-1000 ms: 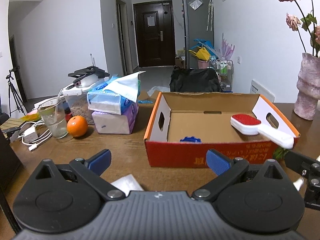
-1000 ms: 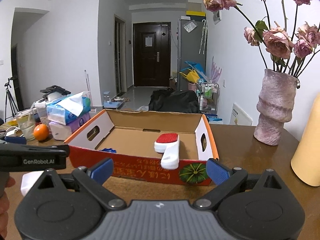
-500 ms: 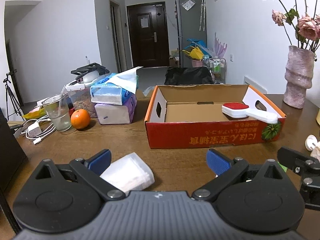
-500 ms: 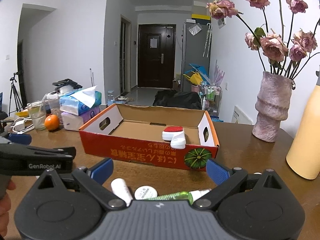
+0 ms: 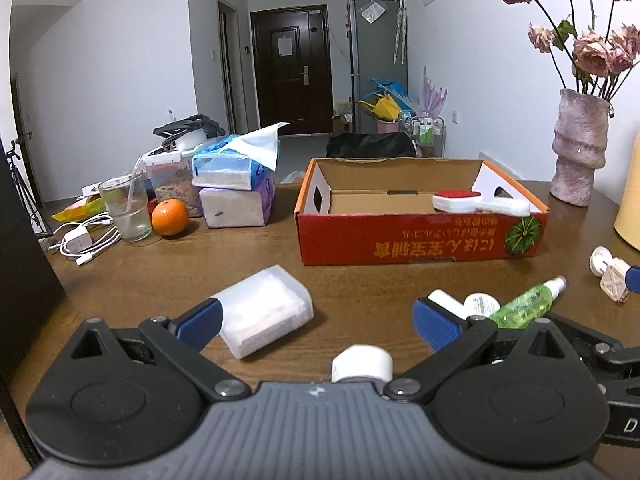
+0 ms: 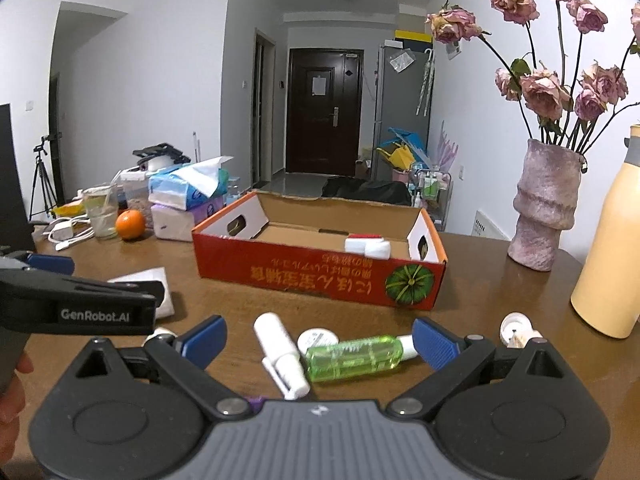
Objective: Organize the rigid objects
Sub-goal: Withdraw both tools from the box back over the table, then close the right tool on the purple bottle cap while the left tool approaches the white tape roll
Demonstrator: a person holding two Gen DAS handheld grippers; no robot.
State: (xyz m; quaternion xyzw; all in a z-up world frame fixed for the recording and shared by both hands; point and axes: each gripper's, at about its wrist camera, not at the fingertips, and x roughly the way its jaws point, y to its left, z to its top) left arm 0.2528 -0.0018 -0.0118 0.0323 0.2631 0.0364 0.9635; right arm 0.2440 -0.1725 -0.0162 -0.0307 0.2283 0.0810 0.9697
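Right wrist: green bottle (image 6: 352, 357) lying crosswise, cap rightward

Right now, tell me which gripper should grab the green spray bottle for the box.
Right. The green spray bottle lies between the open right gripper fingers, close ahead. The left gripper, also open, faces the translucent plastic case instead, with the bottle off to its right side. The cardboard box sits straight ahead.

"GenRobot.AI" stands on the left tool (image 6: 48, 264) body.
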